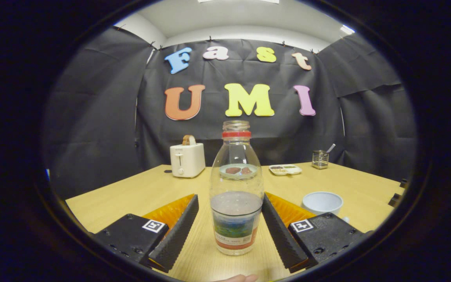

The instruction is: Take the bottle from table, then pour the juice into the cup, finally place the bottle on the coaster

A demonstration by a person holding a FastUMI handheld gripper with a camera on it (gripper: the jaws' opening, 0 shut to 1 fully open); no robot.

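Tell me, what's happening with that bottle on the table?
A person is holding a gripper up to a clear bottle standing upright on the wooden table. The bottle sits between the two open fingers; the right one looks close to its side, the left one is apart from it. The bottle has no cap and some liquid in the bottom. A pale cup waits just beyond the right finger. Nothing is poured yet.

The bottle [236,188] hides most of the plate [238,171] behind it.

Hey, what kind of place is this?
Probably a mock kitchen set in a booth: a toaster and utensil holder on a wooden table, black cloth behind. The gripper's open fingers flank a bottle.
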